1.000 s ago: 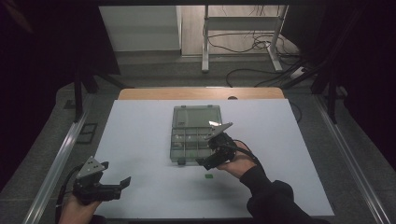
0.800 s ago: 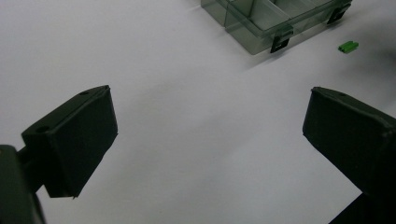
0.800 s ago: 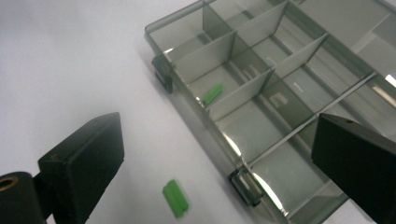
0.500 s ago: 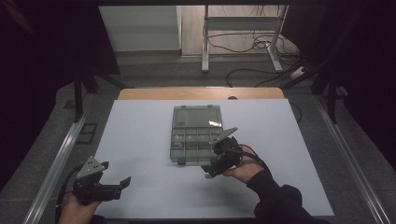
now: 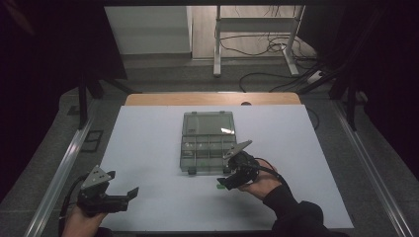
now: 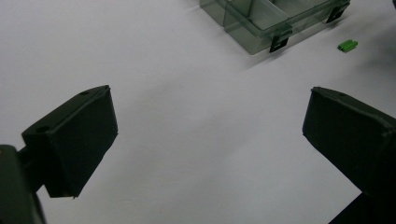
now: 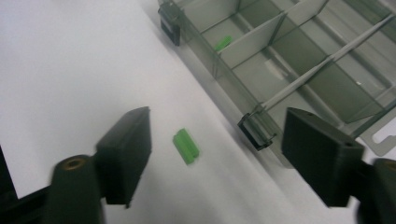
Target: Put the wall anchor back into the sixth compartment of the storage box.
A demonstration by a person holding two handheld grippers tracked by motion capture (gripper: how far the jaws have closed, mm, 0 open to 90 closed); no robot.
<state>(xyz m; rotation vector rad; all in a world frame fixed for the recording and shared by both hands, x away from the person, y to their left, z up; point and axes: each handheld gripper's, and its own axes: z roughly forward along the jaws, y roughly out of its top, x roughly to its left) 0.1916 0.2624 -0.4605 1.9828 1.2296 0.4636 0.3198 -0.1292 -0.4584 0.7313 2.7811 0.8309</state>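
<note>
A small green piece [image 7: 186, 146] lies on the white table just off the front edge of a clear compartment box [image 5: 207, 143]. My right gripper [image 7: 217, 126] stands over it, its jaws open on either side. They have just been closing, and the pads do not touch the piece. The green piece [image 5: 219, 187] lies at the tip of the right gripper [image 5: 225, 182]. A second green piece [image 7: 223, 43] rests in a front compartment. My left gripper [image 5: 127, 198] is open at the table's near left, with nothing between its jaws [image 6: 210, 107].
The box's lid is open and lies flat toward the far side. A black latch [image 7: 256, 130] on the box's front wall sits close to my right gripper's right jaw. White table [image 5: 148, 148] surface spreads around the box. In the left gripper view the green piece [image 6: 347, 45] lies beside the box.
My right gripper has crept slightly toward the near edge, from the box's front corner to above the green piece. The left gripper has not moved.
</note>
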